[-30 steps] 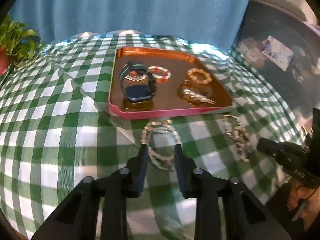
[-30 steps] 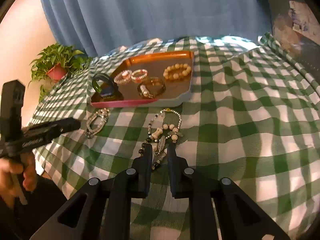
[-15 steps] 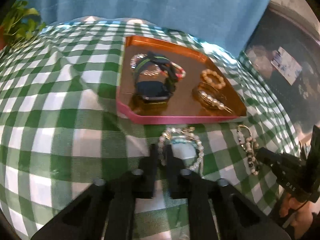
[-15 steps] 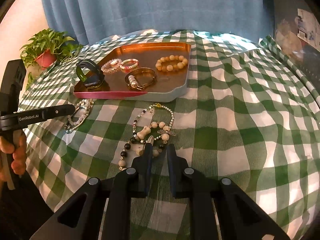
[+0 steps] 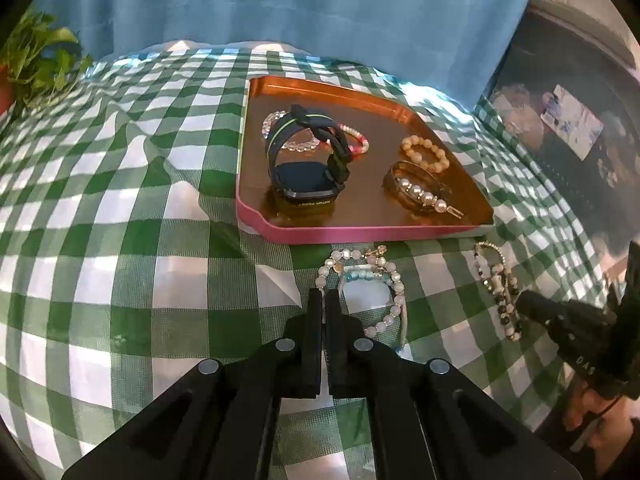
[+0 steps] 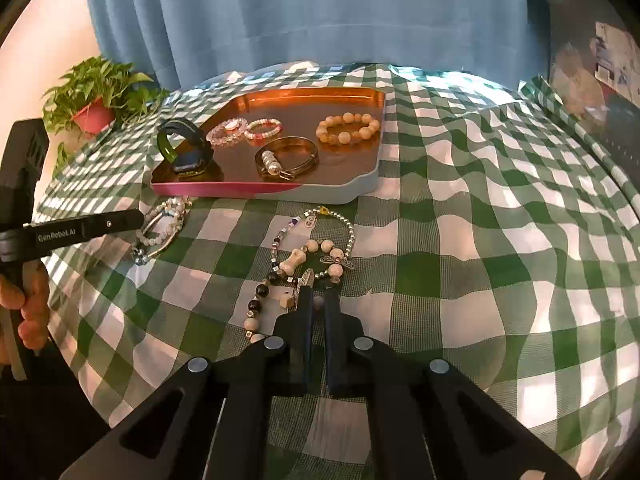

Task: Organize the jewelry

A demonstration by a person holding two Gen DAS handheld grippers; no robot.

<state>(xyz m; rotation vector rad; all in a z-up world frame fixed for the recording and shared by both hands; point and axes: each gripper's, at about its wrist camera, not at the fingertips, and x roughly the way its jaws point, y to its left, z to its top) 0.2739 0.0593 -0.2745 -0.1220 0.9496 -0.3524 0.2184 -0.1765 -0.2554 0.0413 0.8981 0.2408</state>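
Note:
A copper tray [image 5: 364,236] [image 6: 360,190] with a pink rim sits on the green checked cloth. It holds a dark smartwatch [image 5: 306,160], several bead bracelets and a gold pearl bangle [image 5: 418,190]. My left gripper [image 5: 323,296] is shut on the near left side of a pearl and blue bead bracelet [image 5: 390,280] [image 6: 164,226] lying in front of the tray. My right gripper [image 6: 316,296] is shut on the near end of a dark bead, bone and silver charm bracelet [image 6: 304,258] [image 5: 498,288] lying on the cloth.
A potted plant [image 6: 96,100] stands at the far left by the blue curtain [image 6: 320,16]. The cloth is wrinkled and drops off at the near and right edges. A dark cabinet [image 5: 568,120] stands to the right.
My left gripper closed from open onto the pearl bracelet and moved nearer the tray. My right gripper narrowed onto the charm bracelet, which shifted a little on the cloth.

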